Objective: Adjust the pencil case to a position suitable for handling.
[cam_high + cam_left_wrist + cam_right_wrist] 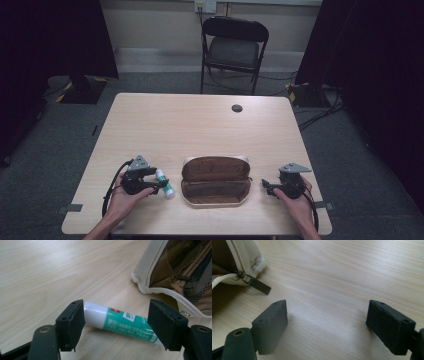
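The left tool [159, 184] lay low on the surface [200, 125], held in the person's left hand [122, 200], with its jaws spread wide. Between them lay a white and green tube [117, 322] on its side. In the left gripper view the white cap end was touching or almost touching one jaw, and the other end passed behind the other jaw; I could not tell if that jaw touched it. The jaws did not press it.

Just beside the tube, toward the middle of the surface, an open pouch [216, 181] lay flat, cream outside and brown inside. Its zipped rim was near the tool's far jaw, so the pouch edge stood close to that side.

The right tool [266, 186], in the right hand [300, 202], rested near the other end of the pouch with its jaws also wide and nothing between them, only bare wood. In the right gripper view a dark metal zipper pull [258, 285] lay on the wood at the pouch corner, apart from the jaws.

Farther away there were a small dark round hole cover [237, 108] in the surface and a black folding chair [233, 47] behind it.
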`<action>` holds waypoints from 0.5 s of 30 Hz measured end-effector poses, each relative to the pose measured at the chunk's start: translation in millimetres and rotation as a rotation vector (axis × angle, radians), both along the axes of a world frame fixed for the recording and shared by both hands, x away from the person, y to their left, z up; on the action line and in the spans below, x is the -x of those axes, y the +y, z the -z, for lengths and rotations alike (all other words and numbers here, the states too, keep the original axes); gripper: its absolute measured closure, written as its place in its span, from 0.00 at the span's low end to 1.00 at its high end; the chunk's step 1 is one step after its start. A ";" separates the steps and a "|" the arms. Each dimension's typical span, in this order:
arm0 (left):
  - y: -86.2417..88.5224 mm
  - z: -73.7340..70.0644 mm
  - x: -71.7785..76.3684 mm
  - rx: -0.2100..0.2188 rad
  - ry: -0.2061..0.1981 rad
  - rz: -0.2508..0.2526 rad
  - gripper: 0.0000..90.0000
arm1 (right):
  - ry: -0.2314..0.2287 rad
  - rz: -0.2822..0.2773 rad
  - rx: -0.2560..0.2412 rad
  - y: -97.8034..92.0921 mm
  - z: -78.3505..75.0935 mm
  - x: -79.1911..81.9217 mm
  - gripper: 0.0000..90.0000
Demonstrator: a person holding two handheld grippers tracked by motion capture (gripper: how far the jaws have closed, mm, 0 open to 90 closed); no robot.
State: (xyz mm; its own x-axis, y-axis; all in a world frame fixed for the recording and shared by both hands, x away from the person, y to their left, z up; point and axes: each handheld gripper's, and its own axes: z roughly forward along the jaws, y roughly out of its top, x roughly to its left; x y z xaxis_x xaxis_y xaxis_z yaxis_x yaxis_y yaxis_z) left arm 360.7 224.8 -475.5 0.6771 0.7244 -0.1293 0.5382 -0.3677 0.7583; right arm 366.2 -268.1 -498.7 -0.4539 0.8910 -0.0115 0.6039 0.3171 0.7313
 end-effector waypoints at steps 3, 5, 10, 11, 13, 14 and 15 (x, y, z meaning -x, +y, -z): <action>-1.4 1.1 -0.3 0.003 -0.009 -0.007 0.35 | 0.000 -0.001 0.000 0.0 0.0 0.0 0.18; -2.5 2.8 -0.5 -0.007 -0.008 -0.003 0.32 | 0.000 0.000 0.000 0.0 0.0 0.0 0.18; -4.6 8.4 -2.3 -0.013 0.010 -0.010 0.27 | -0.001 0.001 0.000 0.0 0.1 0.1 0.18; -4.4 9.1 -2.5 -0.031 0.009 -0.015 0.27 | -0.002 0.001 0.000 0.1 0.1 0.0 0.18; -3.1 10.9 -4.2 -0.051 0.013 -0.004 0.27 | -0.002 0.003 0.000 0.3 0.2 0.1 0.18; -1.7 11.0 -4.4 -0.045 0.021 -0.005 0.28 | -0.003 0.004 0.000 0.3 0.2 0.1 0.18; -0.2 10.7 -4.9 -0.044 0.022 -0.001 0.31 | -0.002 0.003 0.001 0.3 0.2 0.1 0.18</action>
State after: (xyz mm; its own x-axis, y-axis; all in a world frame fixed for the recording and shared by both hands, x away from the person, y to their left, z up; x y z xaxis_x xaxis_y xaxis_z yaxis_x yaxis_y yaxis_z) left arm 365.6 224.6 -486.3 0.6734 0.7307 -0.1124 0.5551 -0.3994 0.7296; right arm 366.2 -267.8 -498.8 -0.4511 0.8924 -0.0131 0.6031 0.3156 0.7326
